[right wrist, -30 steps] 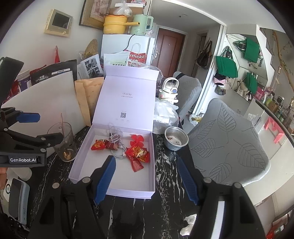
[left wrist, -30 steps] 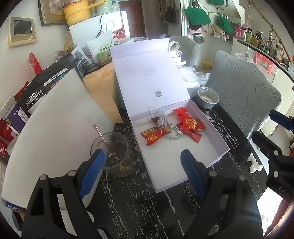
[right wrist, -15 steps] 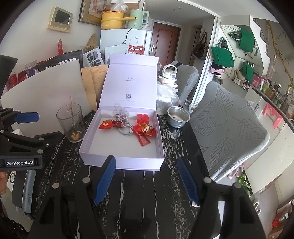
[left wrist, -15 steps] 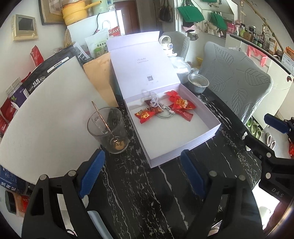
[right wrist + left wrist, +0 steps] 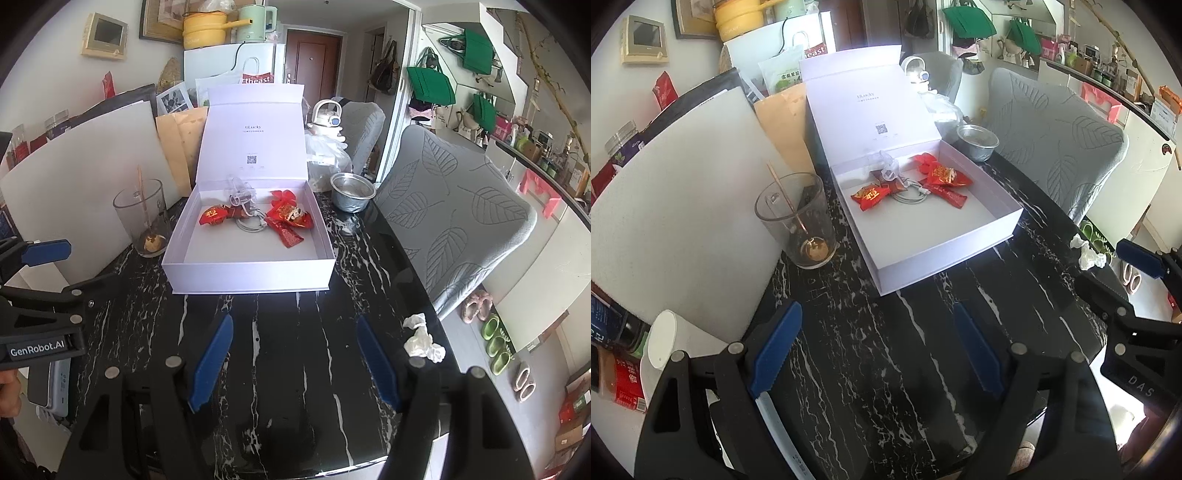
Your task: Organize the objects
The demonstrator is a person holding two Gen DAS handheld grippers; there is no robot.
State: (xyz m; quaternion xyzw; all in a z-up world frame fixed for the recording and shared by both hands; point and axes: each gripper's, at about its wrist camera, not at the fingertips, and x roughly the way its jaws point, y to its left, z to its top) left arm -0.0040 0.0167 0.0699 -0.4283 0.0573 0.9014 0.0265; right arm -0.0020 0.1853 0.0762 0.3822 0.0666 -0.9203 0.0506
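Both grippers have drawn back from the open white cardboard box (image 5: 248,273), which now sits farther off on the black marble table (image 5: 280,350). The left gripper (image 5: 875,350) and right gripper (image 5: 293,363) gape wide and empty. The red foil candy packets (image 5: 286,218) lie inside the box, so the packing looks finished, with perhaps the lid to close

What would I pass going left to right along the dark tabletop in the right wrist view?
Clear glass with a spoon → open white box of red candy packets → small metal bowl → crumpled white tissue near the table's right edge.
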